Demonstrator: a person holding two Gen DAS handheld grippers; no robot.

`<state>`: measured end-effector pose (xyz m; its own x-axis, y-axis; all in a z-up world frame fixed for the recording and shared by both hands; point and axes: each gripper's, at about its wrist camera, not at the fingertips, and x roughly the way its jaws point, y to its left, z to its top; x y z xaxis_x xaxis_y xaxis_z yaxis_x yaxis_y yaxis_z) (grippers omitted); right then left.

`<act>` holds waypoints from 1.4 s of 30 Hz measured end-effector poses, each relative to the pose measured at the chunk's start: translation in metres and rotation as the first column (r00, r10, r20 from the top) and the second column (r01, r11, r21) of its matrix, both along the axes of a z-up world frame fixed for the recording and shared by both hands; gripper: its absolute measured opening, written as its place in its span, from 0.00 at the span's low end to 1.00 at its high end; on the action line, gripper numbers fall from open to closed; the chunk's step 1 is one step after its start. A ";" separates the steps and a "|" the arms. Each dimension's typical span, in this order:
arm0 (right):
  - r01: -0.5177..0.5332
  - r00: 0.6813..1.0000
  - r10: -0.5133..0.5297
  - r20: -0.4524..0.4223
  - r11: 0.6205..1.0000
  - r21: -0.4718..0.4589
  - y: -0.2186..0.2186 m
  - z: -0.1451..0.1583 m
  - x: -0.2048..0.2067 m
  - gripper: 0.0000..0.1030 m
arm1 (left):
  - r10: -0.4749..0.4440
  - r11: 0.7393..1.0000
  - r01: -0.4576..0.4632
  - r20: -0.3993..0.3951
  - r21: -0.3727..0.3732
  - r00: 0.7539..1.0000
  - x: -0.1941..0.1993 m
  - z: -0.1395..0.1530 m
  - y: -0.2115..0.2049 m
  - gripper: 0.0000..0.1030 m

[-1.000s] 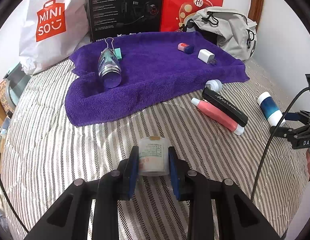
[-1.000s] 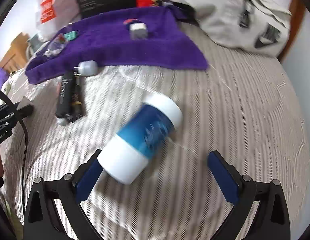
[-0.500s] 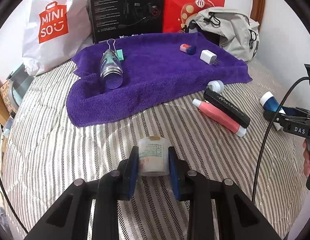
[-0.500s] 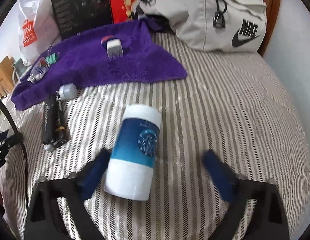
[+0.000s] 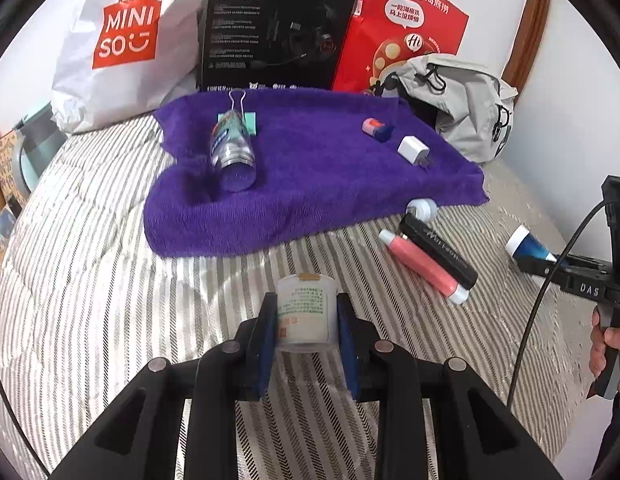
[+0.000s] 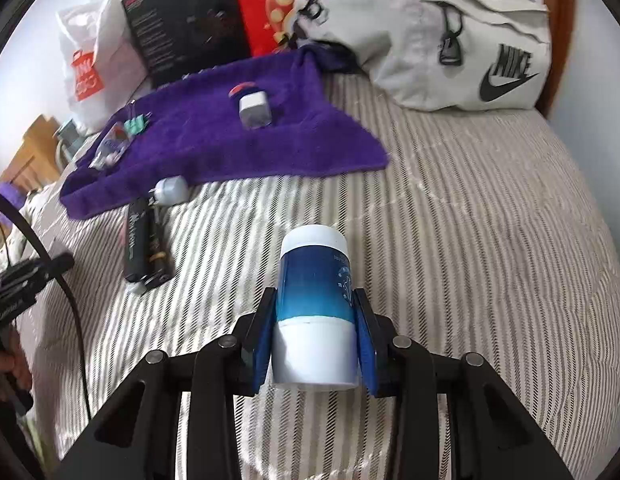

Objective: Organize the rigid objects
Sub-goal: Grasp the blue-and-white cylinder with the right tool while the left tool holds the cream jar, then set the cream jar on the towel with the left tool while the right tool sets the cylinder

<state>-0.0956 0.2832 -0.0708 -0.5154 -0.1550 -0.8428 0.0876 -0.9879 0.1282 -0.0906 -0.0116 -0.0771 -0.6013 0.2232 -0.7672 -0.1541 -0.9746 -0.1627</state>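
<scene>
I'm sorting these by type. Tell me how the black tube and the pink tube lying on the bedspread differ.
The black tube is dark all over with pale script lettering; the pink tube is coral with white ends. The black tube lies nearer the purple towel, the pink tube beside it on the nearer side. Both lie flat, parallel and side by side.

Both wrist views toward purple towel (image 5: 310, 184)

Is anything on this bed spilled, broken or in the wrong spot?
Nothing is spilled or broken. The pink tube, black tube and a small white cap lie on the bedspread, off the purple towel.
</scene>
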 end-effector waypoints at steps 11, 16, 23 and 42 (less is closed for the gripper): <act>-0.089 0.996 0.088 -0.016 0.994 -0.064 -0.019 0.023 -0.011 0.35 | 0.027 1.000 -0.027 -0.038 -0.010 0.999 -0.021 0.026 -0.006 0.26; -0.113 0.992 0.109 -0.058 0.990 -0.089 -0.025 0.044 -0.035 0.35 | 0.059 0.998 -0.060 -0.053 -0.019 0.997 -0.043 0.036 -0.016 0.26; -0.147 0.988 0.143 -0.053 0.987 -0.069 -0.036 0.054 -0.094 0.35 | 0.094 0.995 -0.095 -0.038 -0.023 0.995 -0.071 0.033 -0.028 0.26; -0.288 0.956 0.288 0.051 0.958 0.000 -0.092 0.006 -0.167 0.35 | 0.070 0.994 -0.064 0.067 -0.084 0.995 -0.109 0.003 -0.024 0.26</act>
